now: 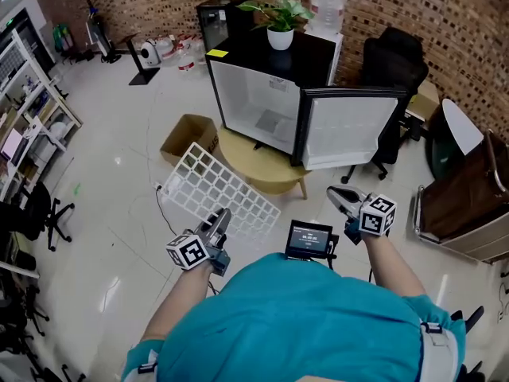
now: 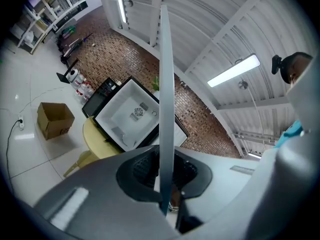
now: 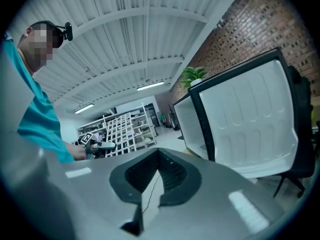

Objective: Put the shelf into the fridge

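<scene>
White floor tiles (image 1: 119, 237) and a brick back wall frame a small fridge (image 1: 270, 94) standing on a low round table (image 1: 262, 177), its door (image 1: 350, 130) swung wide to the right and its white cavity bare. The left gripper (image 1: 220, 218) has its jaws clamped on the near edge of the white wire shelf (image 1: 219, 189). The shelf is held in the air, tilted, in front of the table. Its long axis runs from the jaws up and to the left, toward a cardboard box (image 1: 189, 136), so it points away from the cavity, which lies ahead and to the right. In the left gripper view the shelf is seen edge-on as a thin upright band, with the open fridge just to its left. The right gripper (image 1: 336, 195) hangs near the open door with its jaws together on nothing. The left hand therefore carries the load, and the shelf probably has to be swung round and levelled before it can slide in.
</scene>
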Motion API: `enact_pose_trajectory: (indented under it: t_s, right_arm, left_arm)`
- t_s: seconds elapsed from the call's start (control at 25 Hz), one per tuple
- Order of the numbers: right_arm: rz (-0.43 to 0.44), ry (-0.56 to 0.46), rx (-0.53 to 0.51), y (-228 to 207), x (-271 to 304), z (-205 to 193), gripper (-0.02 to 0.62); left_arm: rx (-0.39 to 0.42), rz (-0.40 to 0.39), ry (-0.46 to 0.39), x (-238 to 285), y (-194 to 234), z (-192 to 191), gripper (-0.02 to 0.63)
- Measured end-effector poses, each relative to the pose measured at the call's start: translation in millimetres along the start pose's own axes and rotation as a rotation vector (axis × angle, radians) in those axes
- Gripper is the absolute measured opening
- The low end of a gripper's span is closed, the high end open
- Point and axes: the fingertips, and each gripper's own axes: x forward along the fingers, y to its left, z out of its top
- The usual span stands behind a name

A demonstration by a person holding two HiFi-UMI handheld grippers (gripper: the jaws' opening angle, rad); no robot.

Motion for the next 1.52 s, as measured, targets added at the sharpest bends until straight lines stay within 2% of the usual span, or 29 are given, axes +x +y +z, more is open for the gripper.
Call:
enact_pose_trajectory:
  t_s: [0.08,0.2,0.32,0.48,0.6,0.64,0.76,0.8,0.92,1.08,1.2,1.24,1.28,1.4,1.44,1.52]
  right_arm:
    - [-0.011,0.013,0.022,0.5,13.9,6.2,0.002]
    - [-0.032,0.021,0.04,-20.7,25.1,-2.4,0.002]
    - [-0.025,0.021,0.041,-38.2,42.9,-3.3,0.002]
    - [0.02,0.026,0.053,-101.1,65.4,16.0,0.002]
    - [0.053,0.045,0.069,-140.0,74.1,-0.5,0.002]
    - [0.063,0.052,0.063,-146.4,79.0,-8.7,0.002]
    - [0.076,0.06,0.049,-173.1,99.4,-13.4,0.002]
    - [0.075,0.056,0.049,-181.1,105.1,-9.7,0.002]
    - [0.062,0.043,0.041,-191.0,111.9,-1.1,0.002]
    - [0.02,0.035,0.046,-199.6,110.9,-2.3,0.002]
    - [-0.03,0.032,0.036,-198.0,118.2,3.2,0.002]
    - [-0.056,0.033,0.03,-194.2,123.4,8.9,0.002]
    - [-0.087,0.034,0.028,-190.0,129.8,15.9,0.002]
    - [-0.172,0.024,0.044,-183.5,158.0,43.9,0.002]
    - [-0.191,0.02,0.046,-184.6,168.7,53.4,0.002]
    - [-0.244,0.019,0.054,-183.9,184.2,63.8,0.002]
  left_arm:
    - [-0.023,-0.008,-0.003,5.6,9.5,22.0,0.028]
    - [-0.063,-0.019,-0.025,18.8,30.2,33.4,0.028]
    - [-0.064,-0.013,-0.037,28.1,53.7,46.6,0.028]
    - [-0.087,0.013,-0.063,87.9,72.9,68.9,0.026]
    - [-0.1,0.009,-0.078,120.5,84.5,65.2,0.028]
    - [-0.104,-0.012,-0.084,126.1,87.2,65.9,0.028]
    - [-0.091,-0.161,-0.132,162.5,76.0,93.3,0.028]
    - [-0.1,-0.176,-0.134,173.7,79.0,99.7,0.028]
    - [-0.159,-0.128,-0.092,189.9,105.7,98.2,0.028]
    - [-0.156,-0.215,-0.076,214.9,104.2,109.7,0.028]
    - [-0.189,-0.284,-0.057,229.4,115.1,124.7,0.028]
    - [-0.228,-0.271,-0.035,230.4,124.4,129.1,0.028]
    - [-0.296,-0.21,0.003,227.4,139.7,130.1,0.028]
    - [-0.575,0.151,0.161,206.6,208.0,124.2,0.028]
    - [-0.617,0.209,0.192,206.1,224.3,130.4,0.028]
    - [-0.633,0.207,0.224,211.9,242.5,149.5,0.026]
